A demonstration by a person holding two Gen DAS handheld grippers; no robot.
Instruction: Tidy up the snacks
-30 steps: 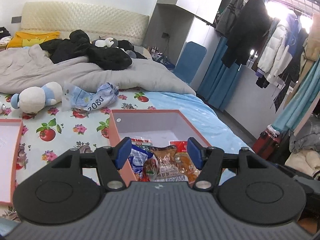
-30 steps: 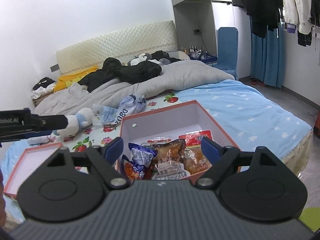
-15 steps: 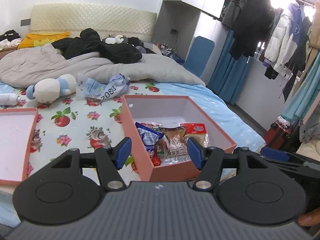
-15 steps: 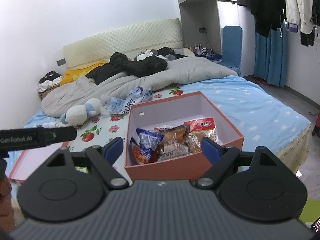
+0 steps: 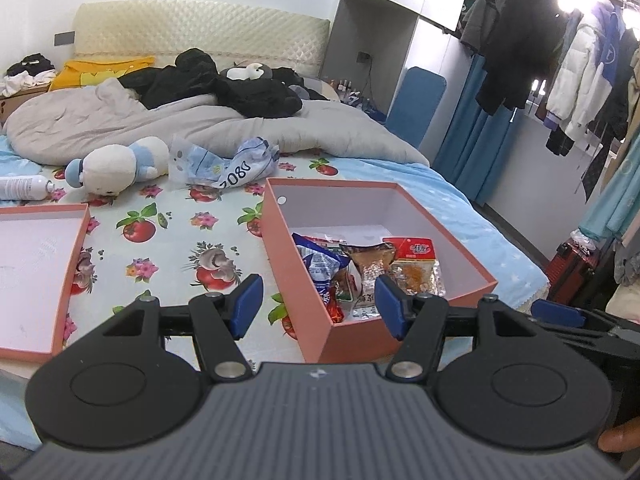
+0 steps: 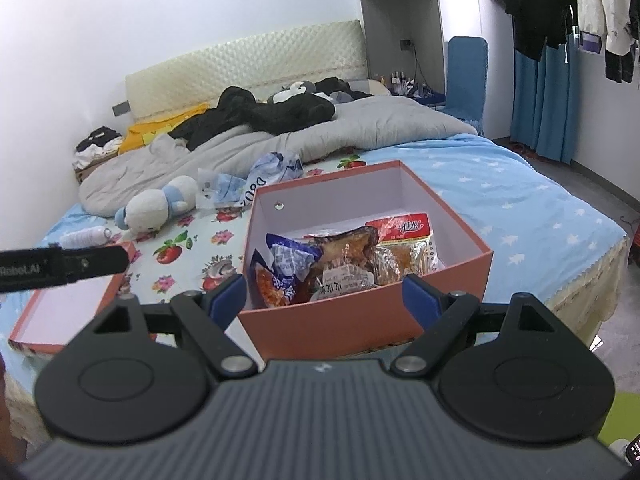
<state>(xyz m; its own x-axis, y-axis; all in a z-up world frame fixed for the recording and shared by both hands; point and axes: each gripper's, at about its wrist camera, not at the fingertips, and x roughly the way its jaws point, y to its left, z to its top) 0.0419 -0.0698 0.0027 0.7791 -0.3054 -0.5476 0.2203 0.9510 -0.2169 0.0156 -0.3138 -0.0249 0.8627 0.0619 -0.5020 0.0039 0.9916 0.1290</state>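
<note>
With both pairs of tongs, left (image 5: 318,306) and right (image 6: 325,294), released and empty, you have drawn back from the pink box (image 6: 360,322), now at 12 o'clock on the bed (image 6: 520,200), its snacks (image 6: 340,264) apparently packed.

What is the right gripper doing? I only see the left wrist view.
Observer: The right gripper is open and empty, facing the box's near wall.
Operator: Where does mine show from there?
Observer: The left gripper appears side-on at the left, crossing the lid's far corner in the picture.
Operator: Anything on the floor to the right?
Observer: A lime-green thing near the bed's foot corner; I cannot tell what it is.
</note>
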